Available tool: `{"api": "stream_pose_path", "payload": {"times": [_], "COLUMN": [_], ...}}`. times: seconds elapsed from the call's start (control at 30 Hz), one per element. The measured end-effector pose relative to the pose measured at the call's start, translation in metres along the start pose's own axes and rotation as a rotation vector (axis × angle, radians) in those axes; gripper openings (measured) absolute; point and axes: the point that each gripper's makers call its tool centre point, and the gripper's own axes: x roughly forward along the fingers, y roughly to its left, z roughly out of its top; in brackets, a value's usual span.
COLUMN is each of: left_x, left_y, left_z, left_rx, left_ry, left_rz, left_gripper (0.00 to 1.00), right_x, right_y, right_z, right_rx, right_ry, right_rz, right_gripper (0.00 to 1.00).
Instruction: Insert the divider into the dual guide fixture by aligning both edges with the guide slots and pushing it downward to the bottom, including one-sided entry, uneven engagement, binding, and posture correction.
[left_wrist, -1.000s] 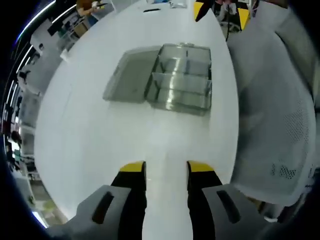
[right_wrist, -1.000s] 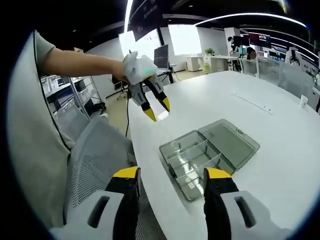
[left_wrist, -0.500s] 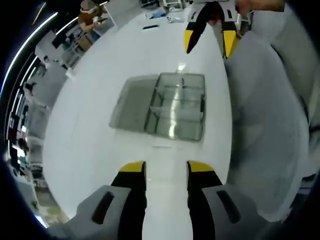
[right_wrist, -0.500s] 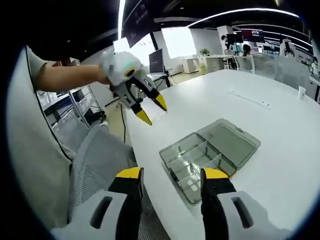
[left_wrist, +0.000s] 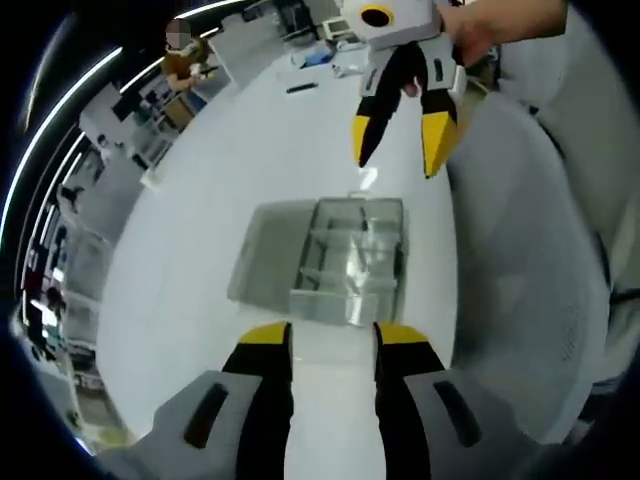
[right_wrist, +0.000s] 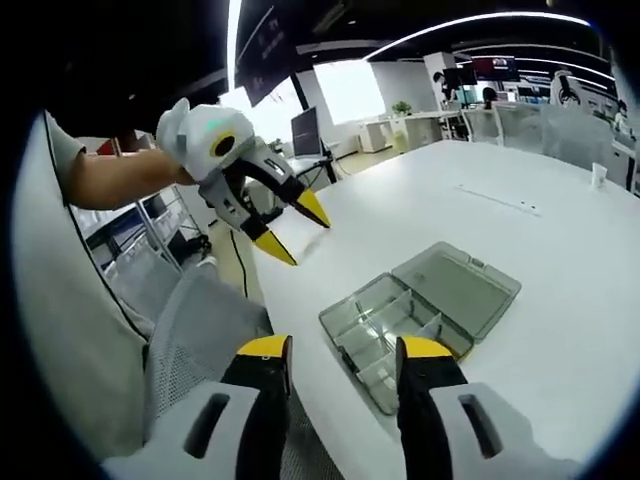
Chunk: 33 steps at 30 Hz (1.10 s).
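Left tool (left_wrist: 331, 338) at the bottom centre of the left gripper view, yellow-tipped jaws apart and gripping nothing, hanging over the white table (left_wrist: 210, 210). Just beyond the tips, at frame centre, a clear plastic compartment box (left_wrist: 355, 260) lying on the table near its right edge, hinged lid (left_wrist: 270, 250) folded open flat to the left. Thin clear partitions visible inside, splitting the box into several cells; cannot tell which of them is the divider, or whether any piece is loose. Further up, at the top centre of the same view, the right tool (left_wrist: 397, 135) coming in from above, held by a hand (left_wrist: 500, 18), its two yellow-tipped black jaws spread and pointing down toward the box, not touching it. Grey mesh chair back (left_wrist: 520, 260) along the right side of the frame; office shelving and a seated person far off at upper left.

Right tool (right_wrist: 340, 353) at the bottom centre of the right gripper view, jaws likewise apart with nothing between them. Same box (right_wrist: 390, 325) just past the tips, right of centre, open lid (right_wrist: 460, 285) on its far right side, resting on the table (right_wrist: 560, 260). Left tool (right_wrist: 288, 230) at upper left of this frame, jaws open, held well above the table's near edge on a bare forearm (right_wrist: 120, 175). Mesh chair (right_wrist: 200, 340) at lower left; desks, monitors and bright windows across the top in the distance.
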Motion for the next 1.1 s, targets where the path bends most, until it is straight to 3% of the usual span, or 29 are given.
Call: {"api": "stream_pose_path", "payload": {"times": [0.53,0.9,1.1], "left_x": [0.003,0.007,0.006], "left_y": [-0.006,-0.012,-0.008], "left_z": [0.035,0.045,0.055], "left_rx": [0.044,0.103,0.146], "left_ry": [-0.095,-0.105,-0.119], "left_rz": [0.11,0.158,0.216], "left_gripper": [0.27,0.27,0.27], "right_x": [0.004,0.006,0.011], "right_y": [0.008,0.014,0.021], "right_z": [0.021,0.037,0.044], "right_rx": [0.061,0.114,0.153], "right_ry": [-0.062,-0.112,-0.131], "right_rz": [0.036,0.075,0.108], "right_gripper": [0.31,0.25,0.21]}}
